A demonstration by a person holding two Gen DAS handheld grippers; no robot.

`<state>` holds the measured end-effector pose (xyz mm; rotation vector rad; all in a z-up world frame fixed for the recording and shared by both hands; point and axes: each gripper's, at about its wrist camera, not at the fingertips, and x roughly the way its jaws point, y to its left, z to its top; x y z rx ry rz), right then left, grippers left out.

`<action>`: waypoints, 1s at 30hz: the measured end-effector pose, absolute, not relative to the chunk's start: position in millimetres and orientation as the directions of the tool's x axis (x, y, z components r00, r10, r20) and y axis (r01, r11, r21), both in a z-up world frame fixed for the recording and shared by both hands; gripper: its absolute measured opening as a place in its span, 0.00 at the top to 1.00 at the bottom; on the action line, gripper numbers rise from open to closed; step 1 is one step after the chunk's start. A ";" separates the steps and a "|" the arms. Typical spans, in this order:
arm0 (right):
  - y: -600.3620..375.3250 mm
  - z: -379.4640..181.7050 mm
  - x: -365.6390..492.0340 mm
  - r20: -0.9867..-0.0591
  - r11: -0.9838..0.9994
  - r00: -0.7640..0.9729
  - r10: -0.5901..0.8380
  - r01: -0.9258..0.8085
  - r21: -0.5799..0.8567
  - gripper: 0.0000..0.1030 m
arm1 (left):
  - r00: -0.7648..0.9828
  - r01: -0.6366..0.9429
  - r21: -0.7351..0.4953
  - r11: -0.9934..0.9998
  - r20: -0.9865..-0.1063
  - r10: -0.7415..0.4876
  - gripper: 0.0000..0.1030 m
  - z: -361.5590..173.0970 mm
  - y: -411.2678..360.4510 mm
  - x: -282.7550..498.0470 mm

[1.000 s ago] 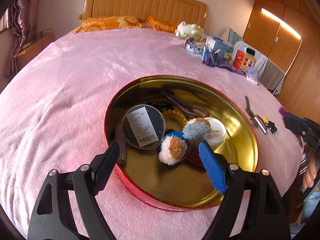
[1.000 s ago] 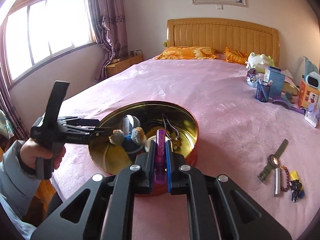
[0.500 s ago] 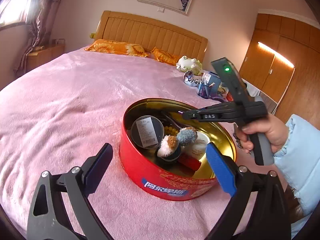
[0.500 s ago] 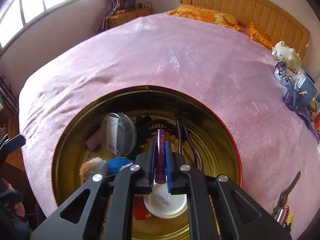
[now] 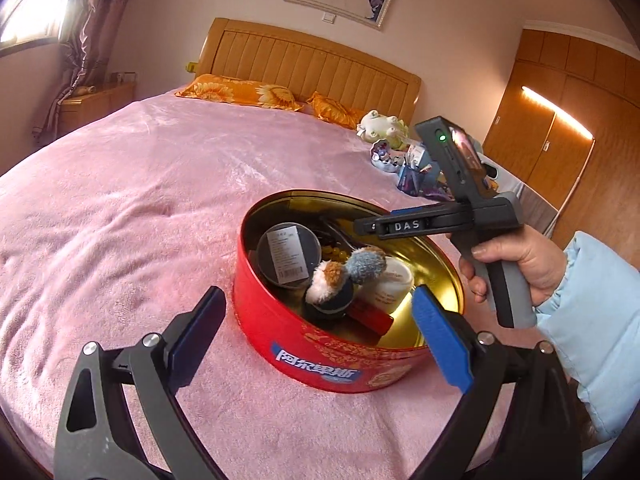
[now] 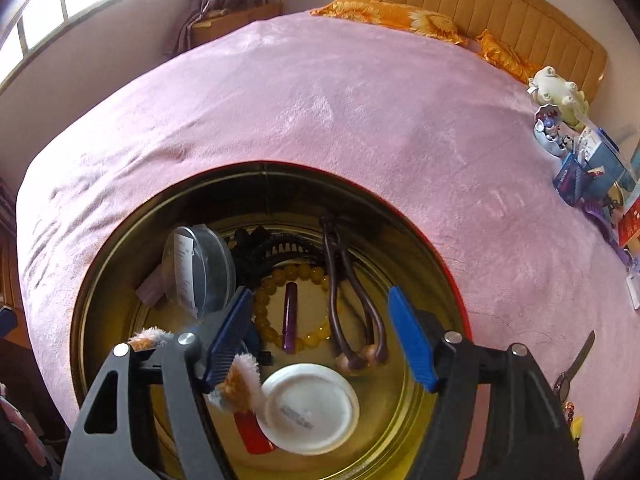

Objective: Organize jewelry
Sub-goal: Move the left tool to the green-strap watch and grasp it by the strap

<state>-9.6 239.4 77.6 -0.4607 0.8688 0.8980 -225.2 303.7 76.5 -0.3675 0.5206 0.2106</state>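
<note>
Purple and slim, the hair clip (image 6: 290,317) lies at mid-frame inside the amber bead bracelet (image 6: 280,308) on the floor of the red tin (image 5: 320,344), apparently just dropped. Above it, the right tongs (image 6: 320,336) tilt steeply down, jaws opening and empty. The left tongs (image 5: 316,336), spread wide and empty, hover before the tin.

My left gripper (image 5: 316,332) hangs with its fingers (image 5: 438,338) spread wide — nothing between them but the near wall of the round red tin (image 5: 320,344) on the pink bed (image 5: 140,200). Inside the tin lie a clear round case (image 5: 289,255), a pom-pom hair tie (image 5: 344,276), a white jar (image 5: 390,282) and a red stick (image 5: 370,316). My right hand (image 5: 516,260) holds the right gripper (image 5: 400,226) over the tin's far side — I can't read its fingers from here.
</note>
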 end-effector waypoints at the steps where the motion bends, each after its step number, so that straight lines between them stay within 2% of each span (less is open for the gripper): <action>1: 225.9 84.5 -11.3 -0.788 0.572 0.345 0.510 -0.820 0.011 0.15 | 0.849 -0.276 -0.284 0.918 -0.520 0.095 0.11 77.9 298.4 -222.9; 2: 209.1 89.6 -12.8 -0.763 0.582 0.363 0.535 -0.813 0.021 0.09 | 0.852 -0.262 -0.282 0.923 -0.518 0.083 0.11 79.6 292.7 -220.9; 9: 88.9 103.5 -13.8 -0.652 0.687 0.492 0.577 -0.724 0.062 0.07 | 0.865 -0.124 -0.257 0.958 -0.501 -0.023 0.11 92.3 234.9 -188.8; 15: -28.8 88.6 -7.9 -0.586 0.802 0.642 0.495 -0.597 0.023 0.07 | 0.820 -0.022 -0.222 0.975 -0.561 -0.110 0.11 88.3 171.4 -147.4; 18: -83.6 71.8 -2.6 -0.583 0.854 0.691 0.427 -0.521 0.007 0.07 | 0.786 0.024 -0.176 0.984 -0.605 -0.127 0.11 80.2 135.2 -120.9; 25: -169.8 29.1 11.7 -0.614 0.919 0.708 0.350 -0.388 0.077 0.07 | 0.736 0.148 -0.094 0.985 -0.654 -0.173 0.11 54.5 59.2 -47.4; 30: -191.0 16.0 20.5 -0.604 0.924 0.716 0.352 -0.370 0.099 0.07 | 0.704 0.158 -0.117 0.981 -0.683 -0.195 0.11 42.3 42.5 1.2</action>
